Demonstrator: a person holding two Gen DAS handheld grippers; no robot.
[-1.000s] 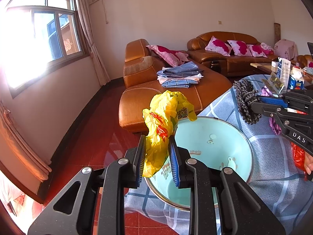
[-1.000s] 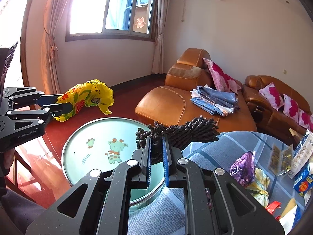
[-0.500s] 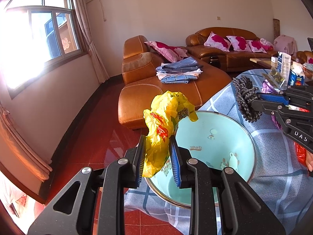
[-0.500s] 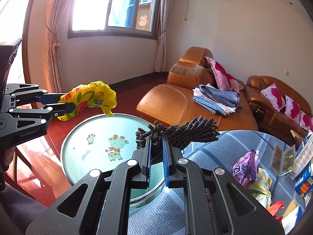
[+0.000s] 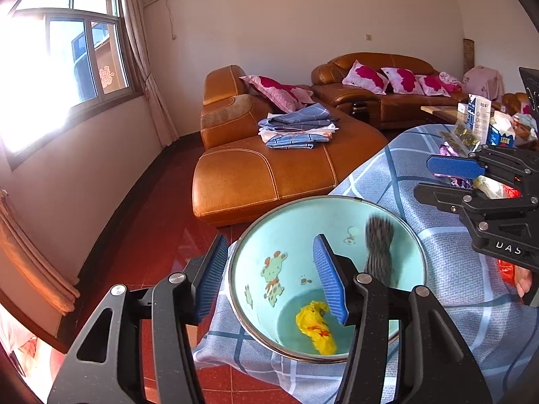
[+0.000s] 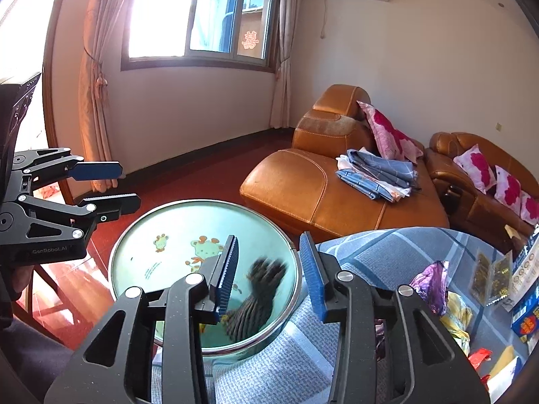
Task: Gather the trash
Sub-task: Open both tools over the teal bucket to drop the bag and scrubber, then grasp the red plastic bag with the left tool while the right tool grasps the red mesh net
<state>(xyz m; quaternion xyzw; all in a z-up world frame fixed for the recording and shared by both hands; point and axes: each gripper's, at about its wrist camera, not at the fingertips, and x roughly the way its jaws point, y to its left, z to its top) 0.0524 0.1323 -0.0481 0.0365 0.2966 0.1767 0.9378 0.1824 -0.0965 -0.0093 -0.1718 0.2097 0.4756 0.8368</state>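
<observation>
One pale turquoise enamel basin with cartoon giraffes (image 5: 269, 269) sits on the blue checked tablecloth (image 5: 387, 168). In it lie two pieces of trash: one crumpled yellow plastic bag (image 5: 316, 328) on the bottom, and one dark knobbly cloth (image 6: 259, 289), blurred. Both are below the blue-padded jaws. The left gripper (image 5: 269, 276) and right gripper (image 6: 269, 269) are opening, released, nothing between their pads.

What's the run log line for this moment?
left gripper: opening, empty | right gripper: opening, empty | yellow bag, dark scrubber: in basin
</observation>
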